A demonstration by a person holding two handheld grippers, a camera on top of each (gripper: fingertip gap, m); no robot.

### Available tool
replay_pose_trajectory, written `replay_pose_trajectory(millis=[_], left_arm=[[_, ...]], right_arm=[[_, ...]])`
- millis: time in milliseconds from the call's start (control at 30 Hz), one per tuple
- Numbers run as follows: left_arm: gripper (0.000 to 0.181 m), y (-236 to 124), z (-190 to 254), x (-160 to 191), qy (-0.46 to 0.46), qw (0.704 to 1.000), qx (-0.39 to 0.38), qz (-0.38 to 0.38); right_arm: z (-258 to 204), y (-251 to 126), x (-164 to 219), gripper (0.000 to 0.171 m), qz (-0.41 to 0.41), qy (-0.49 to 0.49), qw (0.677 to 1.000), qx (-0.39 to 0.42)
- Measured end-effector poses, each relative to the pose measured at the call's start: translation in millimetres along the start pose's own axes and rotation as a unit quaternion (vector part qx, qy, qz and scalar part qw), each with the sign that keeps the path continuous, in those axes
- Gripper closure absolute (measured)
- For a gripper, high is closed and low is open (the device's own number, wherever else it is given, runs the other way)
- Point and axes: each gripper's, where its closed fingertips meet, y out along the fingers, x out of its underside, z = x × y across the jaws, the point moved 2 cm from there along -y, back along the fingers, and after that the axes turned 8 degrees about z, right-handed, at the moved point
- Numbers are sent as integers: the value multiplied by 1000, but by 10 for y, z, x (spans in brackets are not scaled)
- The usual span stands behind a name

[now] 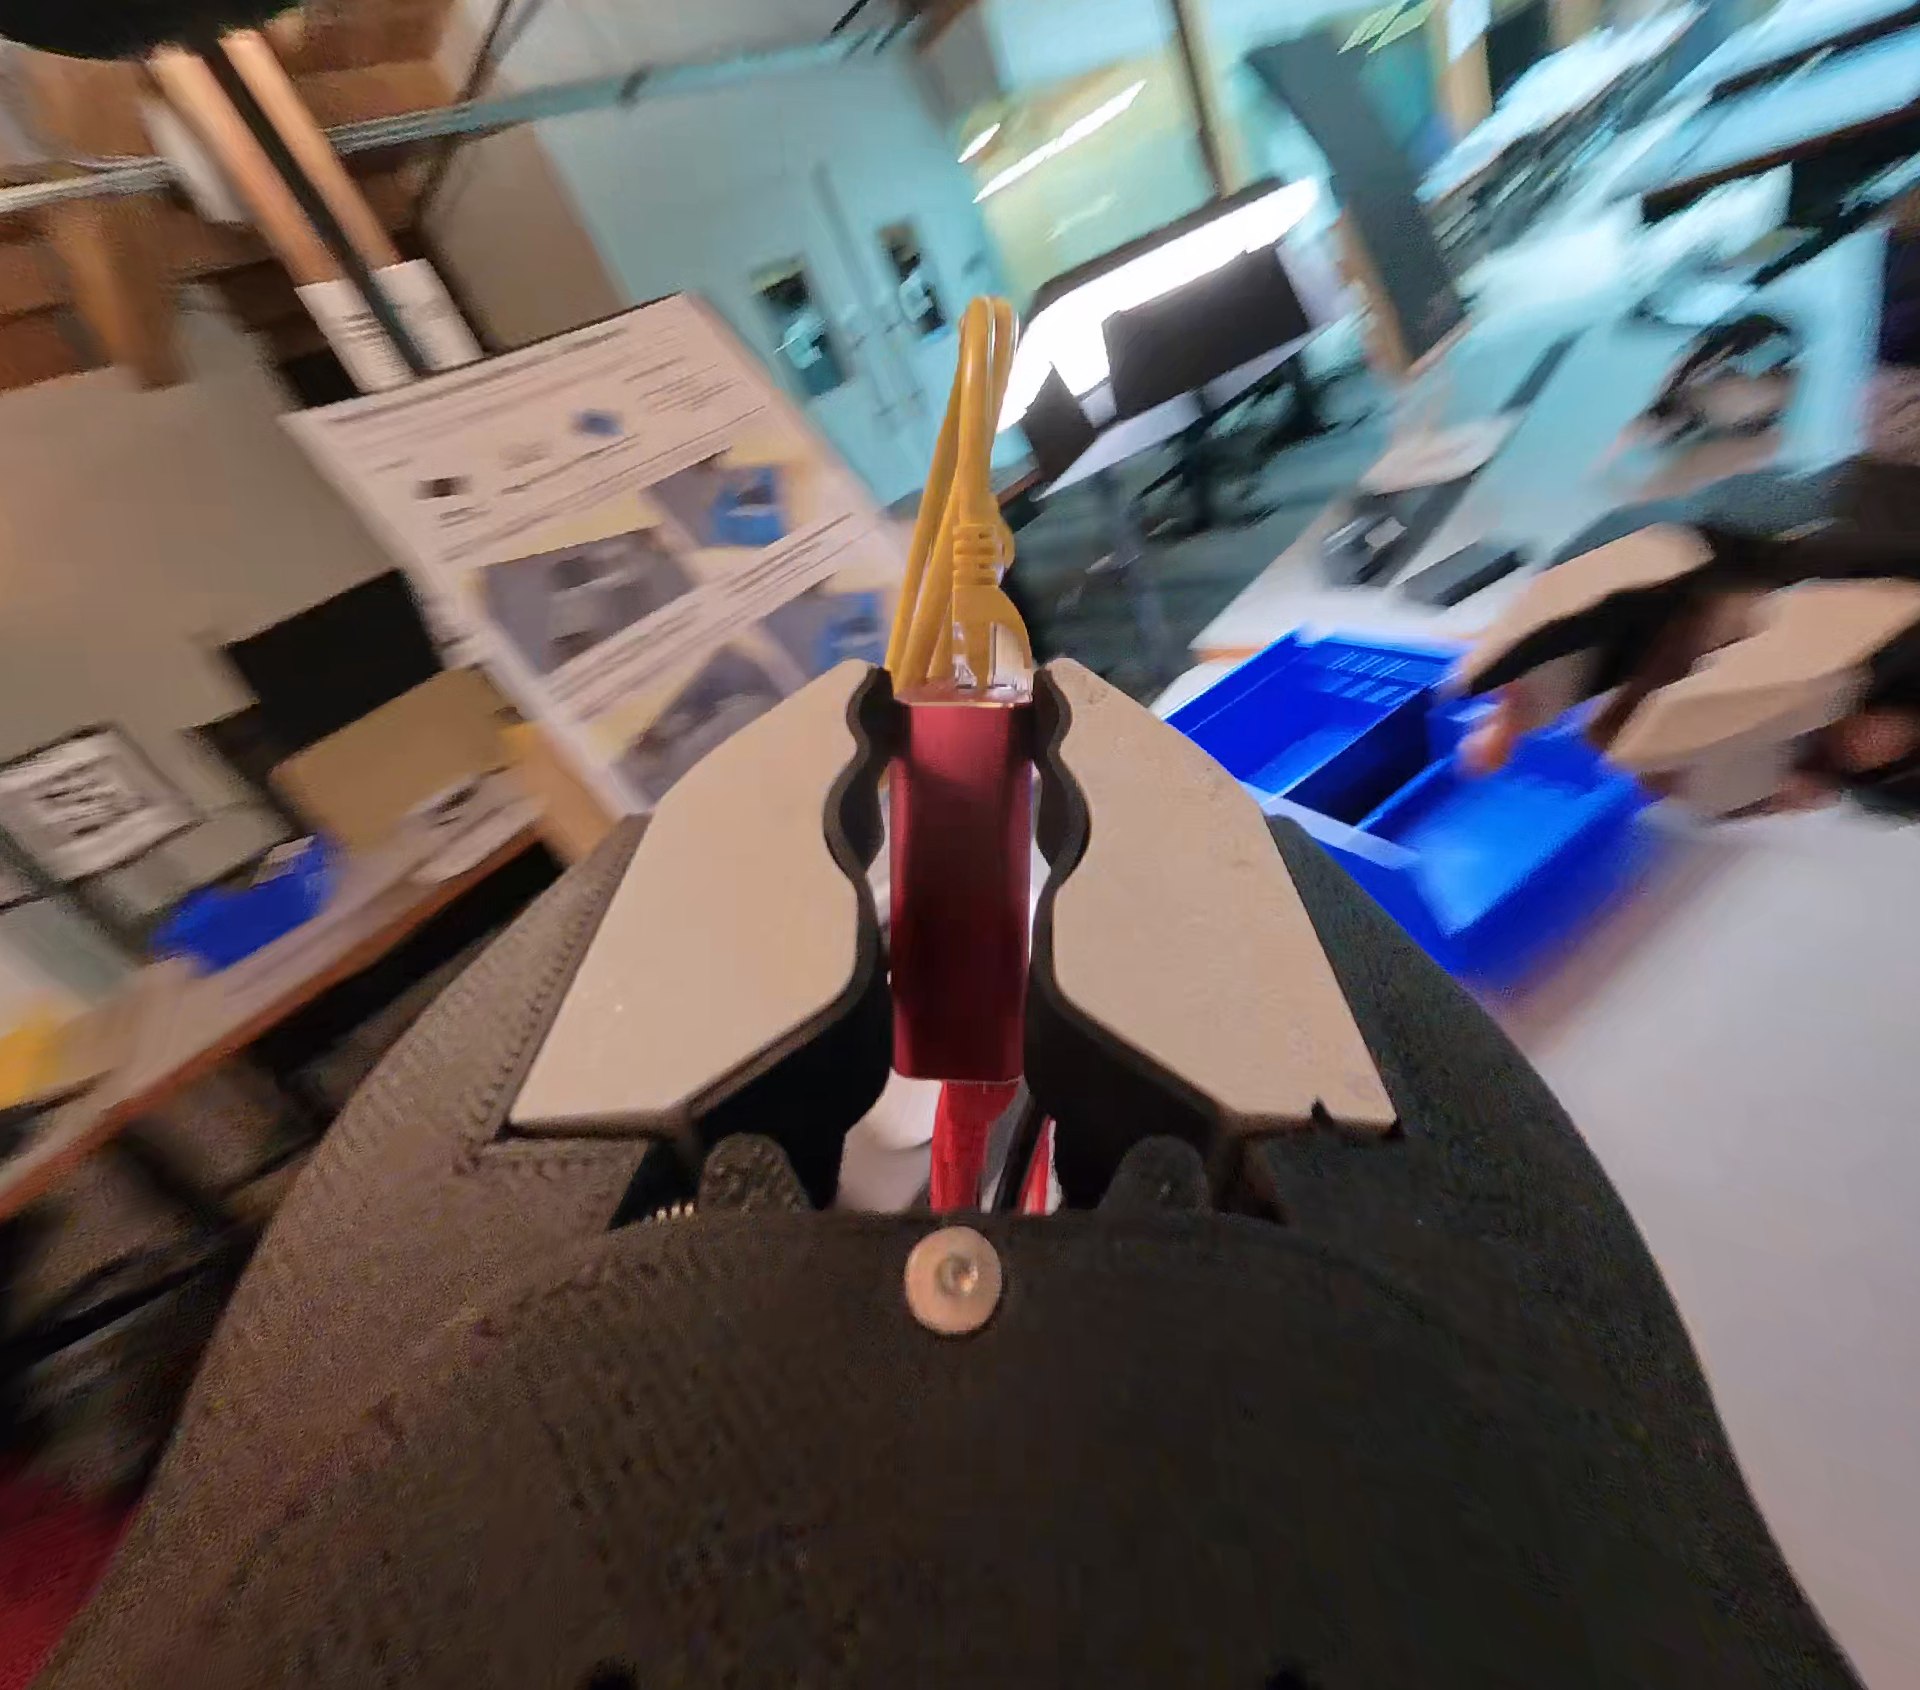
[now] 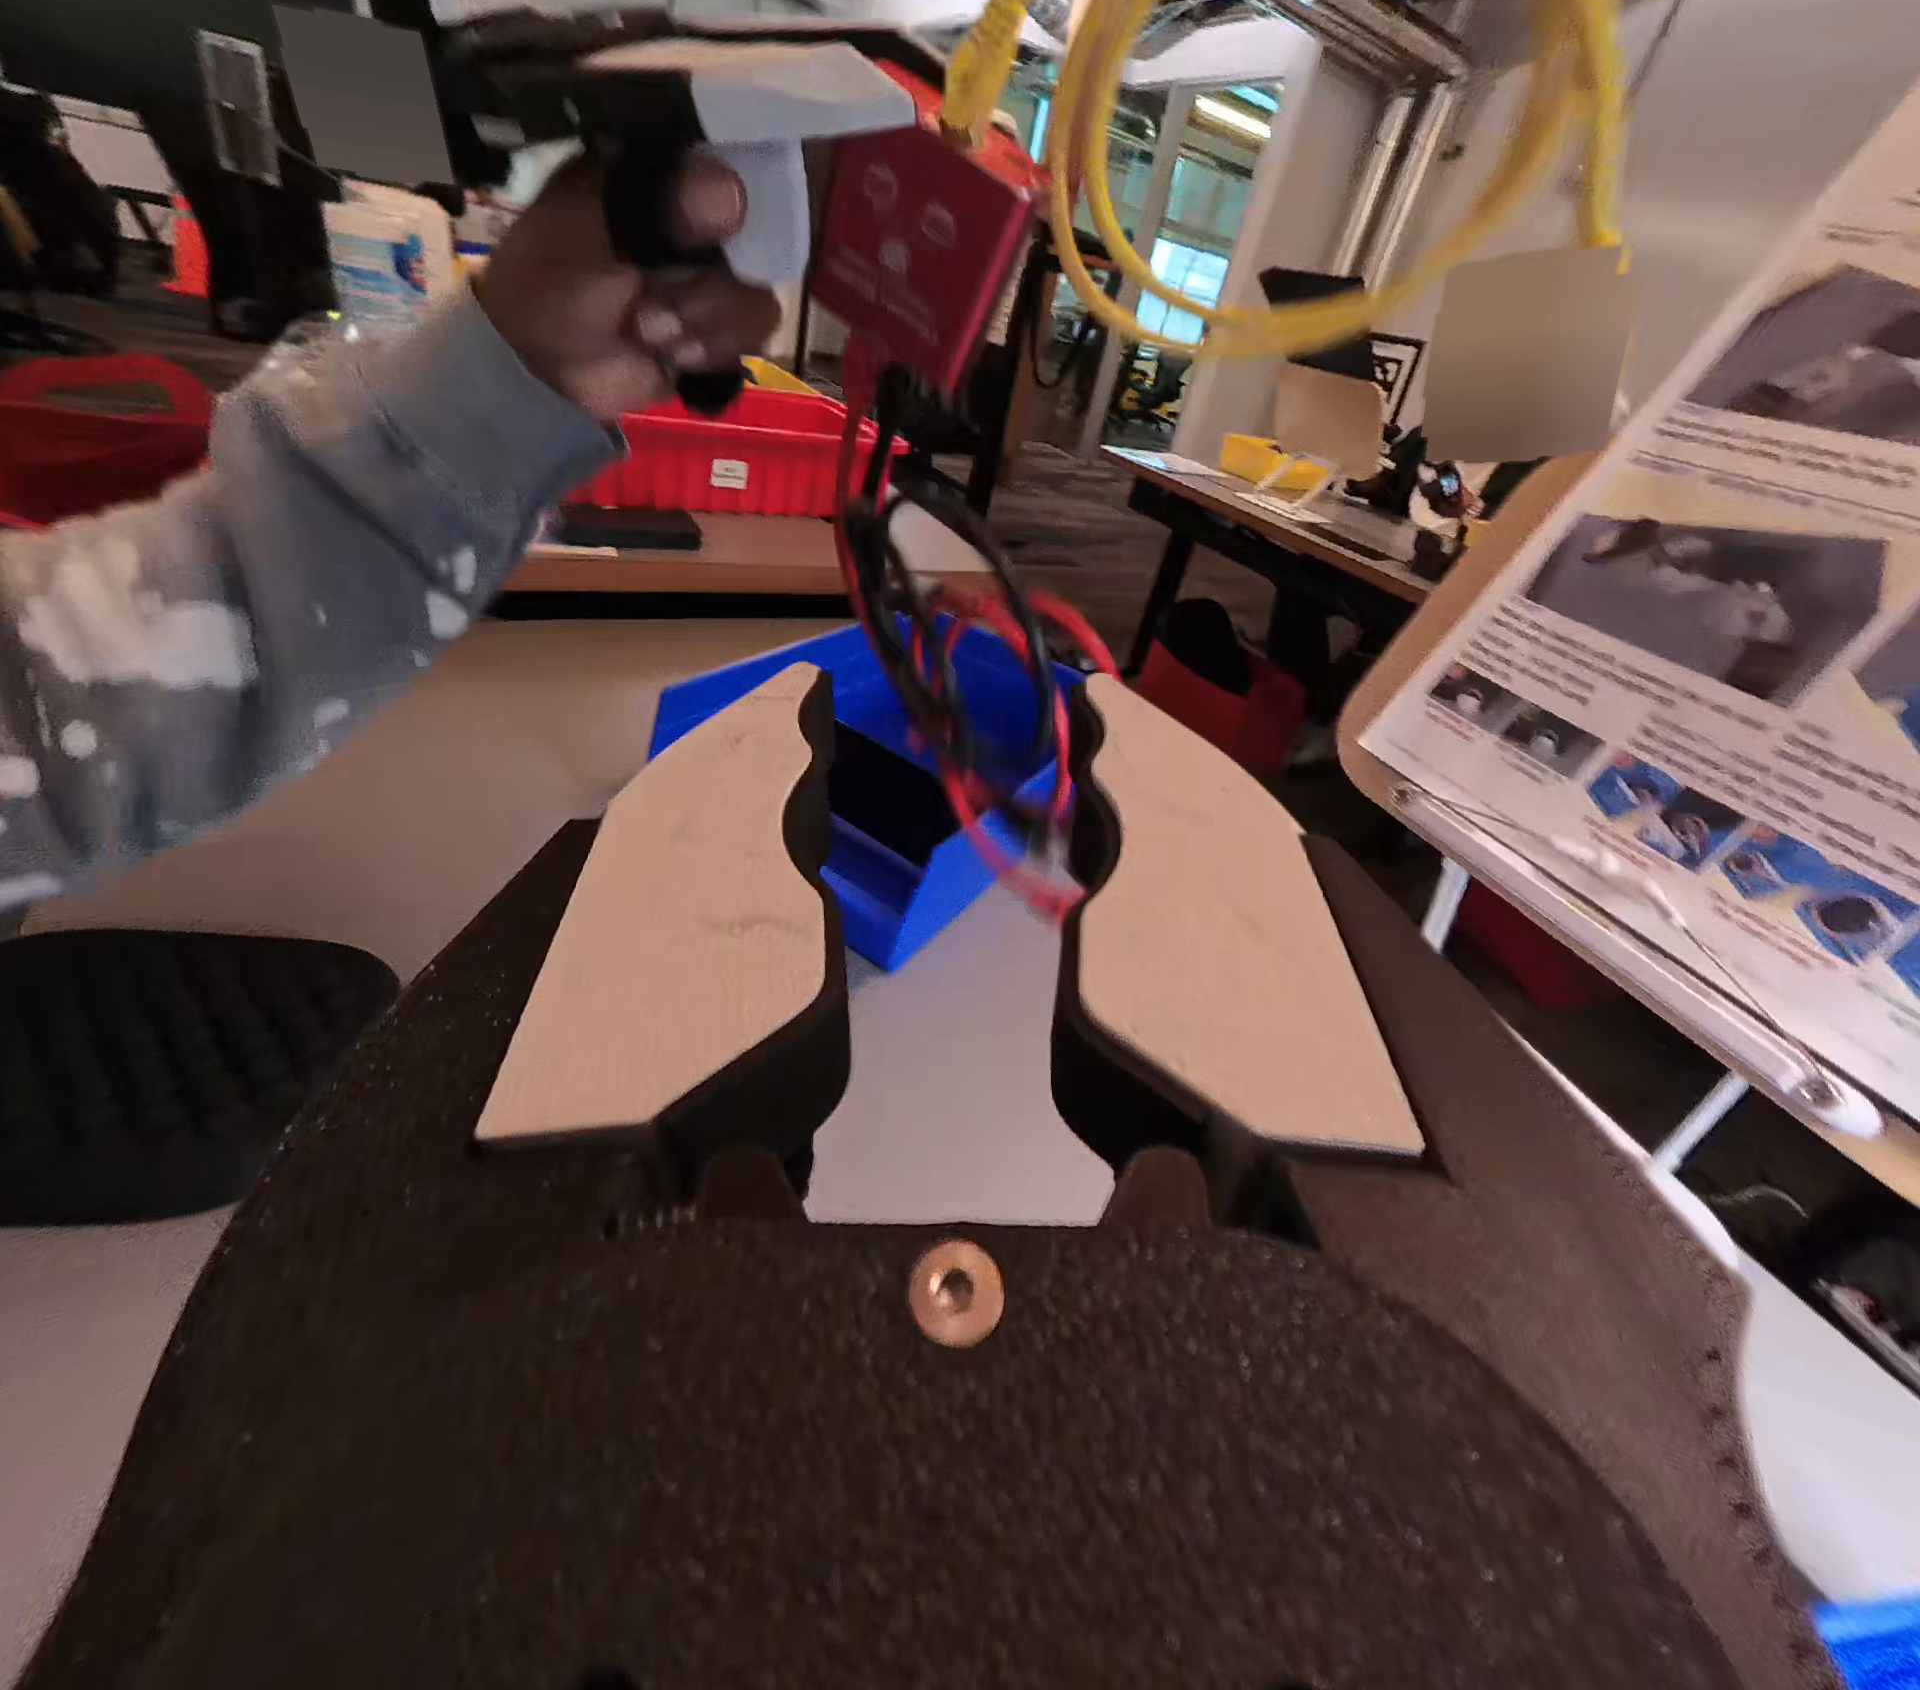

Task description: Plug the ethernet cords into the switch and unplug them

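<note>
A person is holding up a small red metal box, the switch [image 1: 961, 887], clamped between the jaws of the left gripper [image 1: 961, 705], high above the pale table [image 2: 436, 767]. A yellow ethernet cord [image 2: 1299, 82] is plugged into the switch's upper end and is looping out to the side. Red and black wires [image 2: 935, 653] are dangling from its lower end toward a blue plastic bin [image 2: 935, 892]. The right gripper [image 2: 951, 736] is hovering below, jaws parted and gripping nothing. From it, the yellow plug [image 2: 982, 71] is lying up and slightly ahead, its long axis rising away from the switch. The free right gripper looks best placed to reach up and pull it out.
</note>
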Motion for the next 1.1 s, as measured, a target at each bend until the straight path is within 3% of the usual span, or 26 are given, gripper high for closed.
replay_pose_trajectory(millis=[100,200,233,267,300,367,467,500,533,567,733,900,1100], left_arm=[[154,216,611,128,-95,990,89,58],[154,423,1190,350,-151,971,176,66],[154,475,1320,405,-164,965,193,69],[154,514,1375,429,-175,962,197,75],[154,537,1406,450,-184,958,207,68],[154,532,1439,484,-202,952,225,44],[154,490,1532,542,-203,947,246,44],[154,495,1543,569,-208,946,246,39],[154,507,1536,592,-211,946,242,34],[154,513,1526,601,-216,946,240,32],[154,519,1453,647,-266,936,229,28],[139,450,1316,710,-275,936,220,25],[140,529,1539,830,-267,931,249,-3]], right_arm=[[-89,96,59,123,-6,31,999,-32],[-237,77,210,119,-13,57,994,-87],[-240,55,263,123,-17,67,994,-89],[-190,23,320,138,-17,63,995,-81],[-159,-8,349,147,-5,64,995,-83],[-175,-25,390,148,15,111,987,-113],[-194,83,423,125,37,149,982,-112],[-215,108,453,125,32,150,981,-117],[-257,99,447,139,40,149,979,-131],[-266,91,445,141,49,147,979,-131],[-231,40,434,144,55,169,976,-129],[-30,-106,205,144,113,209,965,-113],[58,-181,111,144,165,252,947,-113]])
